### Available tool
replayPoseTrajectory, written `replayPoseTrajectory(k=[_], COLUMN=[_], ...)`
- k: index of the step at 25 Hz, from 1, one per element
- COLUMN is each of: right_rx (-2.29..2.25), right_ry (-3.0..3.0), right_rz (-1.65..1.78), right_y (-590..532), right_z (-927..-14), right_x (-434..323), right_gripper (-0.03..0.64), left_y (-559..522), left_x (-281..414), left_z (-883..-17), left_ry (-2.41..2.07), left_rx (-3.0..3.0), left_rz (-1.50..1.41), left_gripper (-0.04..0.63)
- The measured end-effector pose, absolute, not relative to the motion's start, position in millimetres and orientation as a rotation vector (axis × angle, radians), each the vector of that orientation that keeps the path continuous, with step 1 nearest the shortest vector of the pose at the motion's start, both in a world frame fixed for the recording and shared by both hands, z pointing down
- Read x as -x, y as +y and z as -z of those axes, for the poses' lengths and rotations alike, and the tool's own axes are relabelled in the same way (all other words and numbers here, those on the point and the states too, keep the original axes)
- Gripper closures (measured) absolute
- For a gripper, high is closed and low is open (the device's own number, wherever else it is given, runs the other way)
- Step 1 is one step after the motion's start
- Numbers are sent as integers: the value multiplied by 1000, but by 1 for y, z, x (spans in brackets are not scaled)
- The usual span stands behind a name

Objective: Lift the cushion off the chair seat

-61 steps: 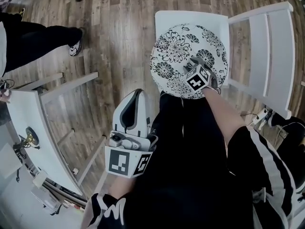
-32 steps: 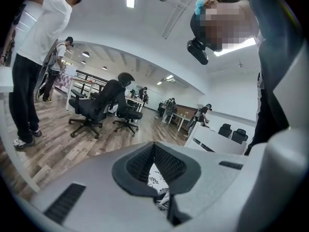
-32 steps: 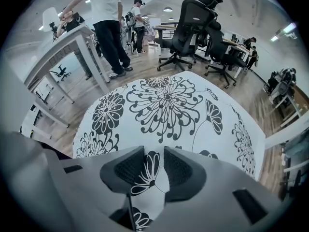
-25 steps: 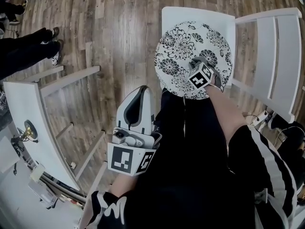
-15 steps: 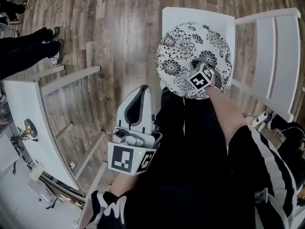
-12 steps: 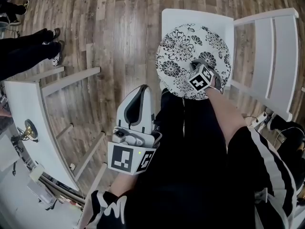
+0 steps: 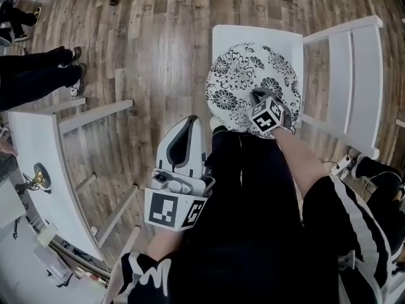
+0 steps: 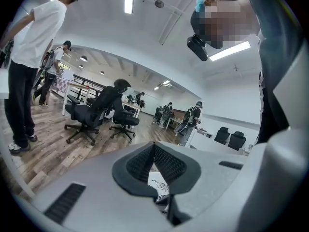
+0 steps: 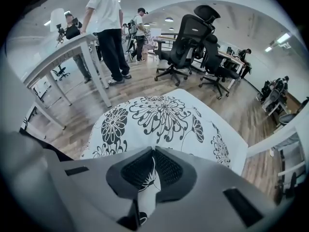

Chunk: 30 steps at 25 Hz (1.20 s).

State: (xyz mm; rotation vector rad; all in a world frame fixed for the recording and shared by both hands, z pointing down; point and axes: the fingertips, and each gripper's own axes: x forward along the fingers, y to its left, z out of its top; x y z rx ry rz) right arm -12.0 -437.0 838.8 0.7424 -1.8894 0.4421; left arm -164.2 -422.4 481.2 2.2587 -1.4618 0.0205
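- Black-on-white flowered fabric recorded for the cushion (image 7: pixel 243 81); found spread out ahead of and below the right gripper (image 7: pixel 255 95), over the white chair seat (image 7: pixel 224 37).
- Found the right gripper's jaws clamped on a raised fold of the cushion at its near rim. In the right gripper view, saw the printed cloth pinched between the dark ribbed pads (image 9: pixel 166 166).
- Noted this gripper pointing steeply down, with the rest of the cushion (image 9: pixel 159 115) fanning away beyond its tip.
- Found the left gripper (image 7: pixel 190 120) well apart from the cushion, held low beside the person's leg with its jaws together on nothing. In its own view, saw only a sliver of the print far beyond the jaws (image 8: pixel 153 146).
- Judged the step in hand as the start of the lift: grip made, most of the cushion apparently on the seat. Could not confirm whether the near rim was clear of the seat.
- Judged the next move to call for a steady upward pull, grip kept firm, until the far rim came off the seat.
- Flagged a risk: with only one thin fold pinched, the hanging cushion could droop, swing or slip from the pads.
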Motion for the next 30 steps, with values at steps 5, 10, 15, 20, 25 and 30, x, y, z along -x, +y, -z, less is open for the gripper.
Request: replayPoseTrajectory(k=[5, 10, 15, 20, 25, 30], right_rx=[-804, -885, -936, -1034, -1087, -1167], right_ry=[-1926, -1965, -1992, -2041, -2100, -2191], right_rz=[-435, -458, -440, -475, -435, -415], right_y=[-449, -460, -472, -488, -502, -516], right_z=[-817, -790, -768, -738, -701, -653], right_x=[12, 5, -4, -6, -2, 6], right_gripper=[588, 588, 588, 589, 588, 588], left_y=[-426, -428, -429, -433, -437, -441], left_x=[166, 163, 160, 158, 155, 156], left_z=[-474, -465, -457, -449, -431, -418], left_ry=[-1468, -1466, -1464, -1465, -1465, -1473], left_rx=[-2276, -2291, -2311, -2334, -2374, -2406], left_rz=[10, 24, 38, 47, 80, 104], left_gripper=[592, 592, 592, 592, 592, 592])
